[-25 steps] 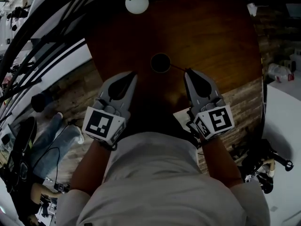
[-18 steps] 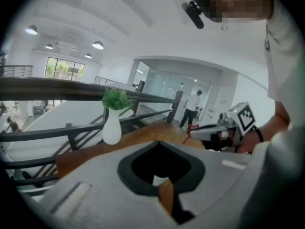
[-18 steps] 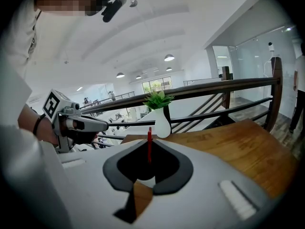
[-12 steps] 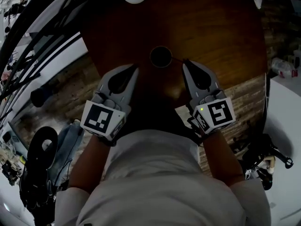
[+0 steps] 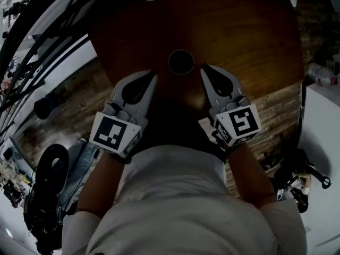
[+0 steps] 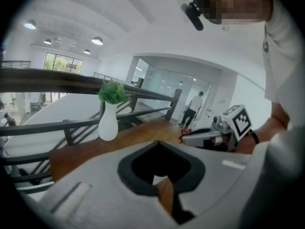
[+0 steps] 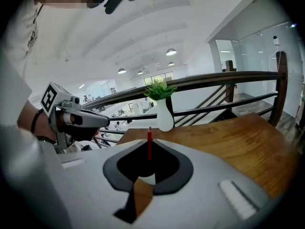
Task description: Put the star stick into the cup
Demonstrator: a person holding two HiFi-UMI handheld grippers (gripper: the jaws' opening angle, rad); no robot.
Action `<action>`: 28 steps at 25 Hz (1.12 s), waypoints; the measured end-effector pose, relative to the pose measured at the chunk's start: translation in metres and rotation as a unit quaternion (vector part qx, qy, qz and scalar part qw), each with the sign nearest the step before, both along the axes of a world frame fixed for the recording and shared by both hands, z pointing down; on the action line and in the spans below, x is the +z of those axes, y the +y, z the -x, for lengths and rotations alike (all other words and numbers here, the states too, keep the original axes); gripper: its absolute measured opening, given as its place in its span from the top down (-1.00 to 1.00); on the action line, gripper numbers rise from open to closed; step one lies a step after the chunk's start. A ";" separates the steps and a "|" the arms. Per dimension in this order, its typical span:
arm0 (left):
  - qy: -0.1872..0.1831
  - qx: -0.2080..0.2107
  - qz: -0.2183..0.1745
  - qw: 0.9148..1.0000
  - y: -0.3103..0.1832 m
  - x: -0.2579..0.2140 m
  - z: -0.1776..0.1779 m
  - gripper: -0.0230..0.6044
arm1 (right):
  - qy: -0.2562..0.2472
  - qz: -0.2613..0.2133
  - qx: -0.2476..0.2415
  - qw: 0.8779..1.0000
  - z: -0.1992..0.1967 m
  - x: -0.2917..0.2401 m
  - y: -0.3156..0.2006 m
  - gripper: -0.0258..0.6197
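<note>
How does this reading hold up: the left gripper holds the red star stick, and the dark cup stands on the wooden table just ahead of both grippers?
Not quite. The red star stick is pinched between the fingers of the right gripper, as the right gripper view shows. The left gripper holds nothing. The dark cup does stand on the wooden table just ahead of both grippers.

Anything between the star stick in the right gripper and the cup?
Nothing visible. The right gripper holds the star stick just short of the cup, only table between; the left gripper sits aside.
</note>
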State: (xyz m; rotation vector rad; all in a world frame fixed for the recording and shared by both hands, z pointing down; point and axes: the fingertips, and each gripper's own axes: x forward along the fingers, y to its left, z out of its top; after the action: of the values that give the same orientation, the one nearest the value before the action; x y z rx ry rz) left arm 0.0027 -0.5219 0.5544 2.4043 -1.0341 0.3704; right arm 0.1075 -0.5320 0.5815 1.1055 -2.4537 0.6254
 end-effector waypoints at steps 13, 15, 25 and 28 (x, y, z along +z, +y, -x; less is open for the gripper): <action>0.002 -0.001 0.010 1.000 0.005 0.005 0.000 0.92 | -0.013 0.019 0.003 1.000 -0.001 0.011 0.006 0.85; 0.003 -0.001 0.010 1.000 0.006 0.005 0.002 0.92 | -0.013 0.018 0.003 1.000 0.000 0.011 0.007 0.85; 0.004 0.002 0.013 1.000 0.009 0.008 0.005 0.92 | -0.014 0.017 0.010 1.000 0.000 0.014 0.011 0.82; 0.008 -0.002 0.015 1.000 0.009 0.006 0.004 0.92 | -0.016 0.018 0.016 1.000 -0.003 0.013 0.011 0.78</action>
State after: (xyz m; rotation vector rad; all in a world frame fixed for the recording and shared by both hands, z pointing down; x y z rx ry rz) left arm -0.0009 -0.5131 0.5605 2.3746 -1.0189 0.3628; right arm 0.1104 -0.5209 0.5946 1.1310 -2.4456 0.7000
